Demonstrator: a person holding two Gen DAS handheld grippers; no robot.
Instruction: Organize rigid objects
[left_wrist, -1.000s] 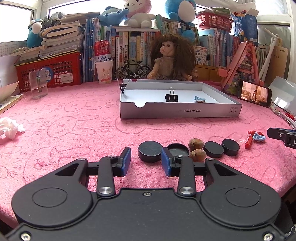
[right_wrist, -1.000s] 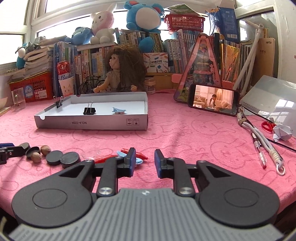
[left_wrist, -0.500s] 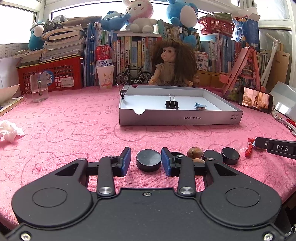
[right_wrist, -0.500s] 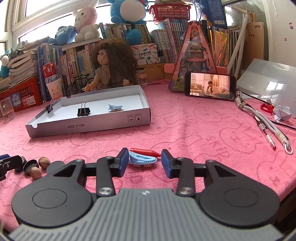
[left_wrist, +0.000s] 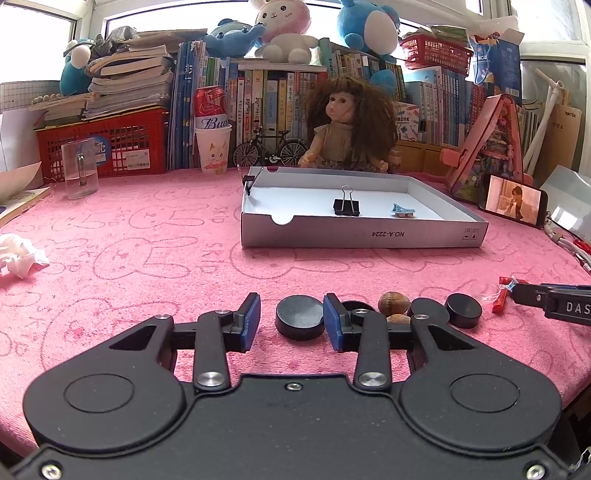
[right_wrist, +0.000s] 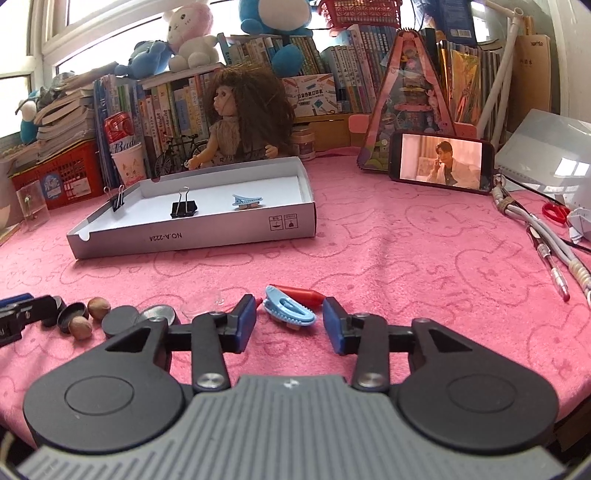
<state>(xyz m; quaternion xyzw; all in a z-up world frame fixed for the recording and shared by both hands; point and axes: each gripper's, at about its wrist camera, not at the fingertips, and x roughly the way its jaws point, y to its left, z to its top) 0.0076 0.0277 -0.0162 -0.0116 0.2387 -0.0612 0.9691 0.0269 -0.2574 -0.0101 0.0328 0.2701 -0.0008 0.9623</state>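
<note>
Left wrist view. Left gripper (left_wrist: 291, 326): fingers spread, straddling a black round cap (left_wrist: 300, 322) on the pink bench (left_wrist: 147, 266); the right pad looks to be at the cap's edge, the left pad is apart from it. Risk: closing off-centre could push the cap sideways into the open cap (left_wrist: 356, 306) and walnuts (left_wrist: 393, 302) just beside it. Destination, by judgement: the white box tray (left_wrist: 364, 233), well apart, already holding a binder clip (left_wrist: 346, 206) and a blue clip (left_wrist: 403, 210).

Right wrist view. Right gripper (right_wrist: 289, 323): fingers have just been opening and stand spread around a blue hair clip (right_wrist: 290, 313), not pressing it. Risk: the clip lies askew; pads may catch only its tip, or drag the red pen-like piece (right_wrist: 301, 293) touching it.
</note>
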